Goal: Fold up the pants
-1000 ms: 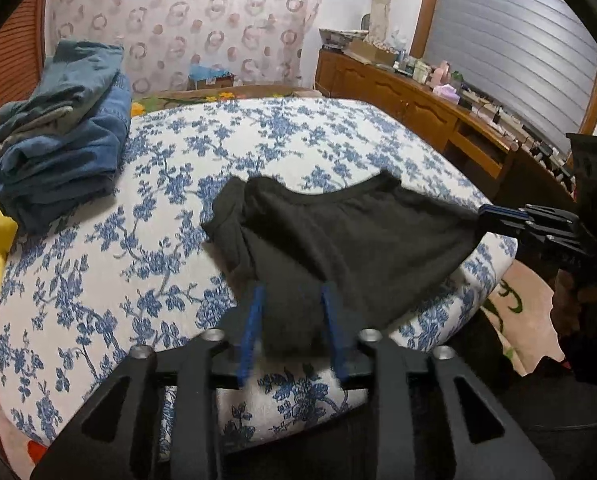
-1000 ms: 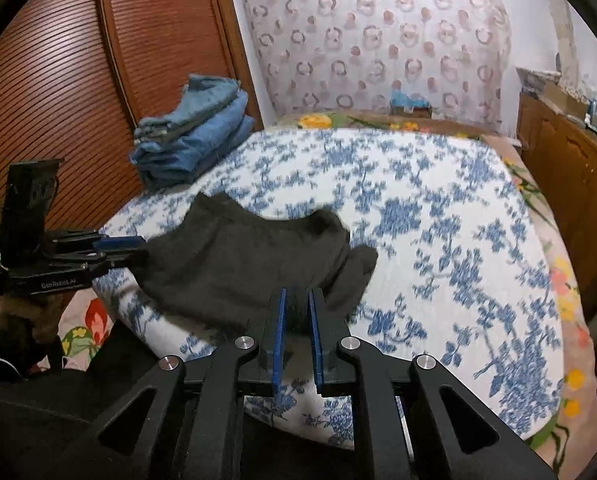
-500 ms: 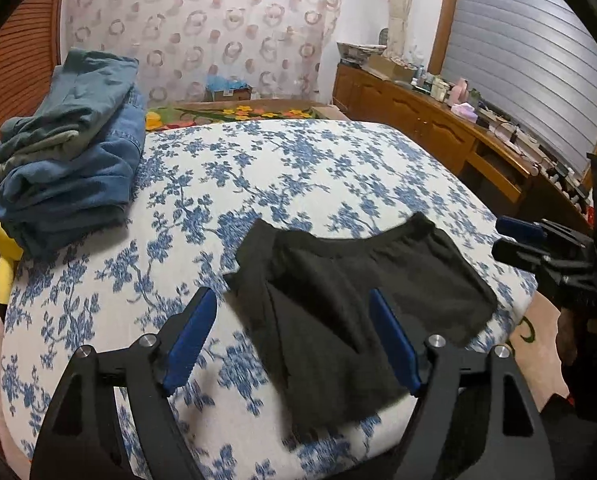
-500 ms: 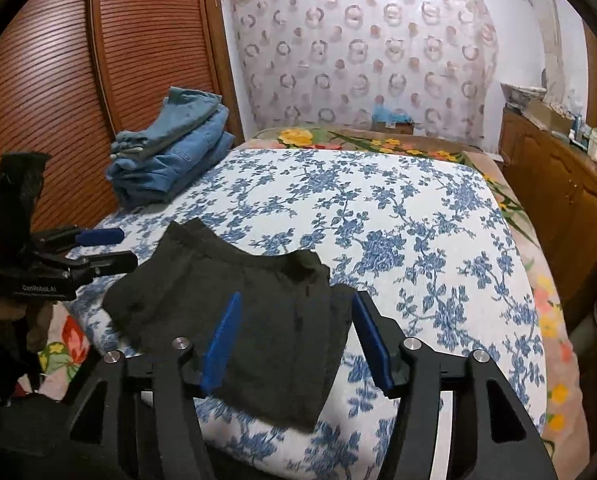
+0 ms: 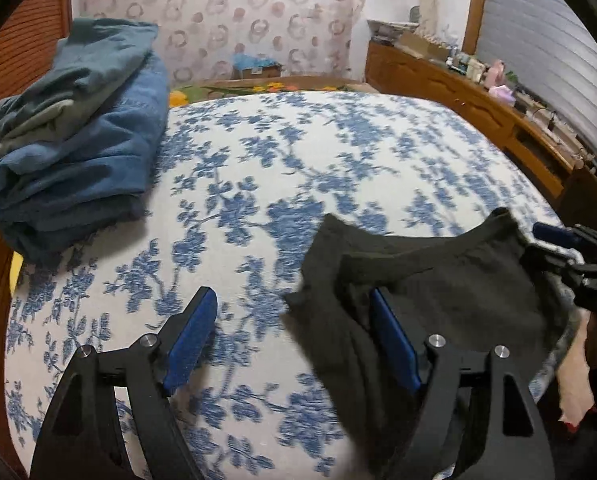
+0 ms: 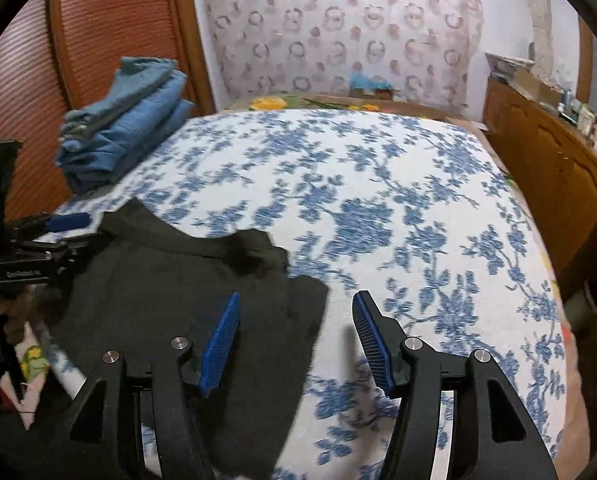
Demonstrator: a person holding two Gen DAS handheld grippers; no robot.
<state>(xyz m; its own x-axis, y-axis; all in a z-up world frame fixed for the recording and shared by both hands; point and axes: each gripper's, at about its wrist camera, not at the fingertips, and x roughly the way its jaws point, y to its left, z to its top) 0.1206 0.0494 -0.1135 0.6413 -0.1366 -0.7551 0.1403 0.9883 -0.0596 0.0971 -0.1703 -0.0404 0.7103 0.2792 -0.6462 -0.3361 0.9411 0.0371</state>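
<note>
Lying folded near the bed's (image 5: 338, 152) front edge, the black pants (image 5: 438, 280) are free of both grippers.

The left gripper (image 5: 294, 340) and right gripper (image 6: 296, 340) each hover with fingers spread wide and released, empty, over opposite ends of the pants. A stack of blue jeans (image 6: 126, 120) sits well apart.

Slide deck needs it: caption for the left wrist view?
Open left hand-held gripper above folded black pants on floral bed; blue jeans stack behind.
</note>
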